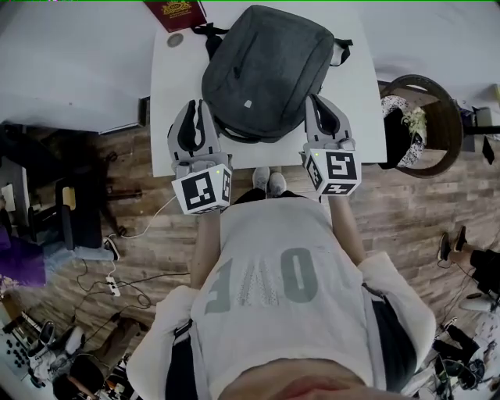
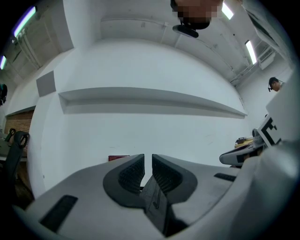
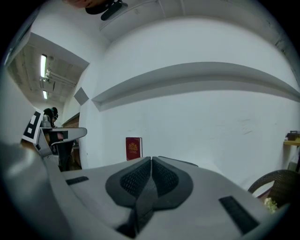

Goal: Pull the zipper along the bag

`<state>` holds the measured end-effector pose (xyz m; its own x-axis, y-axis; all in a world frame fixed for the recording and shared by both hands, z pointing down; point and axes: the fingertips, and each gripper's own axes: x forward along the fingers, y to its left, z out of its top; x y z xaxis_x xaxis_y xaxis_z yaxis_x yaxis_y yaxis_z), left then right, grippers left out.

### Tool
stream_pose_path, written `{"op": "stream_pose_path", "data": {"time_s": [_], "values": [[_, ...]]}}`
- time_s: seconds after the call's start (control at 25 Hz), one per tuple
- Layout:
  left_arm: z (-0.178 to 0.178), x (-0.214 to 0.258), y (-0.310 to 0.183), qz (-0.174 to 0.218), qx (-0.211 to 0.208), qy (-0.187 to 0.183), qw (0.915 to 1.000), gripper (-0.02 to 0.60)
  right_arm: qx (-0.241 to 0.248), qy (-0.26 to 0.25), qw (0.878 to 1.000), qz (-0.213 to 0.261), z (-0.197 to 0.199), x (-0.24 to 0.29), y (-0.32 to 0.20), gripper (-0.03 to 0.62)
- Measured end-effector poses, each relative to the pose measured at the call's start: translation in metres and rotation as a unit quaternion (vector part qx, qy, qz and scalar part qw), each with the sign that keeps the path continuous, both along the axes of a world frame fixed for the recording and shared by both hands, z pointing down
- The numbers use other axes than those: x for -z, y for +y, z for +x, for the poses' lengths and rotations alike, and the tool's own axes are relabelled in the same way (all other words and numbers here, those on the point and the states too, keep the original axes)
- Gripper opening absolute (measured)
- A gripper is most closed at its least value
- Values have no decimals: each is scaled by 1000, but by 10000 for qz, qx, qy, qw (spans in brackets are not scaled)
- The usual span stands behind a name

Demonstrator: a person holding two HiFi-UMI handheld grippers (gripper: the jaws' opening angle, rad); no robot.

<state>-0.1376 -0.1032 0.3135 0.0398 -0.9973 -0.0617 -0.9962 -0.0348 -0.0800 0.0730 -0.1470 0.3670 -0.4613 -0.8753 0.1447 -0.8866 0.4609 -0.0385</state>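
On the white table (image 1: 168, 78) lies the grey bag (image 1: 269, 70), with your left gripper (image 1: 197, 109) and right gripper (image 1: 314, 105) flanking its near end, both closed on nothing. Approach step, I judge: next, open one and pinch the zipper pull, too small to see here.

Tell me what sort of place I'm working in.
Probably an indoor lab or office workspace: a white table holding the backpack, loose cables on the wooden floor, ceiling tube lights.

Red booklet (image 1: 176, 12) at the white table (image 1: 168, 86) far edge, wicker chair (image 1: 449, 117) beside it, wooden floor (image 1: 133, 211)
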Motion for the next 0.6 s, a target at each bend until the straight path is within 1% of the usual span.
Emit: {"op": "stream_pose_path", "data": {"time_s": [0.04,0.08,0.12,0.16,0.2,0.24,0.28,0.32,0.44,0.6], "values": [[-1,0,-2,10,-14,-14,10000,31,42,19,10000,2,-2,0,-1,29],[-1,0,-4,15,-40,-39,10000,68,118,10,9999,-12,-5,-1,-2,41],[-2,0,-6,16,-73,-70,9999,146,205,-24,9998,-36,-9,-2,-3,126],[-2,-1,-9,15,-101,-104,9999,201,262,-72,9996,-60,-11,-2,-5,260],[-2,-2,-12,16,-122,-138,9998,248,263,-119,9996,-74,-12,-3,-7,277],[-2,-3,-14,12,-140,-172,9998,289,216,-146,9996,-82,-11,-3,-10,317],[-2,-4,-17,-7,-160,-196,9997,330,149,-137,9998,-92,-9,-4,-12,341],[-2,-6,-20,-44,-181,-206,9996,341,85,-89,9999,-102,-7,-5,-15,353],[-4,-14,-26,-157,-220,-189,9995,354,-12,59,9999,-111,-4,-9,-19,357],[-4,-19,-33,-227,-279,-159,9992,357,-87,22,9997,-246,1,-15,-23,356]]}}
